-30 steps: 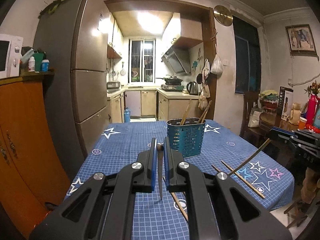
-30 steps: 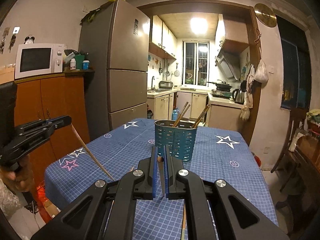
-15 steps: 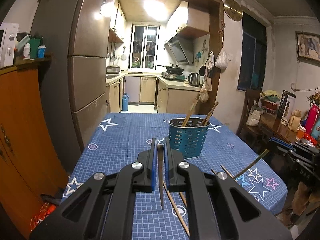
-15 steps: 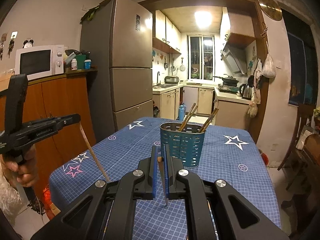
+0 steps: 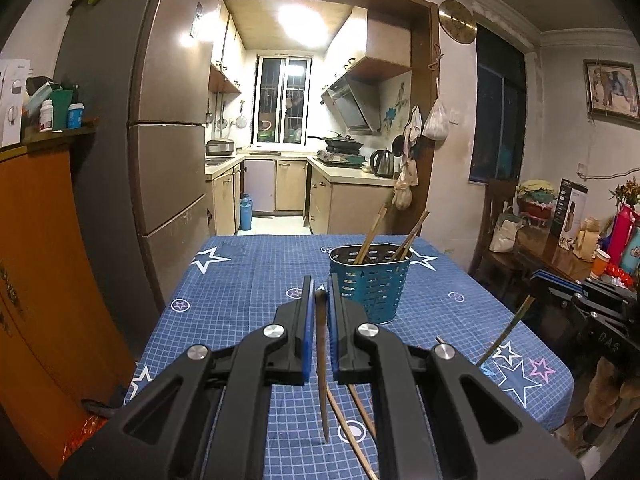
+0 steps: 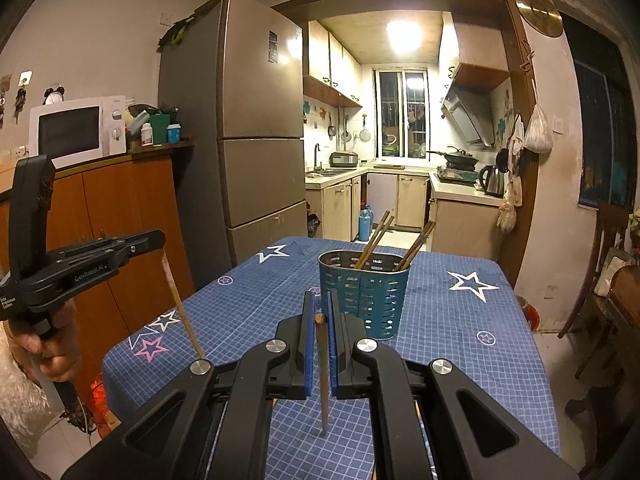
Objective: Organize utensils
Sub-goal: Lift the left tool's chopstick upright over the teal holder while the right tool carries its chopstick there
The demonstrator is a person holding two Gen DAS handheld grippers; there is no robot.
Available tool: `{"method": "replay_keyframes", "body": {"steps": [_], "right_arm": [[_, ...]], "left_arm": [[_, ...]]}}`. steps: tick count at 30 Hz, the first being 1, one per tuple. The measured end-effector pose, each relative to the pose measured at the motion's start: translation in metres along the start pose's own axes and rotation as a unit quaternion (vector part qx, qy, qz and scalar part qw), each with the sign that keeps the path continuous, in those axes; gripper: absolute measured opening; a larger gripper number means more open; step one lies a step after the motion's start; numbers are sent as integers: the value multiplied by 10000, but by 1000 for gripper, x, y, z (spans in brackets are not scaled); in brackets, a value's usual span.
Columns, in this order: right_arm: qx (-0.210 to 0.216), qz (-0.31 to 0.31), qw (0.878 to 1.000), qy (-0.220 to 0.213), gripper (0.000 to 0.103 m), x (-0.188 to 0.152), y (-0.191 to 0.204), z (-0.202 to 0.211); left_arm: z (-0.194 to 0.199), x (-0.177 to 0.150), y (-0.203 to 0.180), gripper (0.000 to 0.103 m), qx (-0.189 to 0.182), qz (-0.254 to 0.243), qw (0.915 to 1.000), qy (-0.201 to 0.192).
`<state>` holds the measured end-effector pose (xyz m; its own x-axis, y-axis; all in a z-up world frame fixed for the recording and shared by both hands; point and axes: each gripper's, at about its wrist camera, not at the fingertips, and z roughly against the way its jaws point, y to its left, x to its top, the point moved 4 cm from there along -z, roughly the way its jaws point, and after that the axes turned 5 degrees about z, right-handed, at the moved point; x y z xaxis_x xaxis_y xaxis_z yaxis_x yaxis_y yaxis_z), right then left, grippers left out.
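Blue holder (image 5: 370, 286) upright on tabletop (image 5: 248, 280), already has chopsticks, sits ahead and slightly right of both tools. Left gripper (image 5: 319, 312) fingers clamped on a chopstick (image 5: 322, 380), axis near vertical; right gripper (image 6: 319, 312) clamped on another chopstick (image 6: 323, 380) likewise. Right looks nearer.

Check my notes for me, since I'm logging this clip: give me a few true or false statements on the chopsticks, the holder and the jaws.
1. The left gripper has its jaws shut on a chopstick. True.
2. The right gripper is empty. False: it holds a chopstick too, hanging point down.
3. The blue utensil holder lies tipped over. False: it stands upright on the blue star tablecloth.
4. Chopsticks already stand in the holder. True.
5. Loose chopsticks lie on the cloth below the left gripper. True.
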<state>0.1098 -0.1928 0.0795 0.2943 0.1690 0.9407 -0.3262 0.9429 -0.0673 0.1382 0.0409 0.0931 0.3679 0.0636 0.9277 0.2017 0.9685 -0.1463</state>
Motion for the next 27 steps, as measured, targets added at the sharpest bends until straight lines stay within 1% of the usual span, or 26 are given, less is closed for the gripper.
{"method": "replay_keyframes", "body": {"steps": [7, 16, 27], "right_arm": [[21, -24, 10000, 21, 7, 3, -3, -1], [32, -60, 10000, 63, 7, 9, -6, -6], [27, -72, 9999, 112, 7, 27, -14, -19]], "left_arm": [[0, 8, -5, 5, -24, -52, 9999, -92], [-1, 12, -9, 5, -48, -81, 9999, -109], [-12, 20, -19, 5, -180, -90, 9997, -116]]}}
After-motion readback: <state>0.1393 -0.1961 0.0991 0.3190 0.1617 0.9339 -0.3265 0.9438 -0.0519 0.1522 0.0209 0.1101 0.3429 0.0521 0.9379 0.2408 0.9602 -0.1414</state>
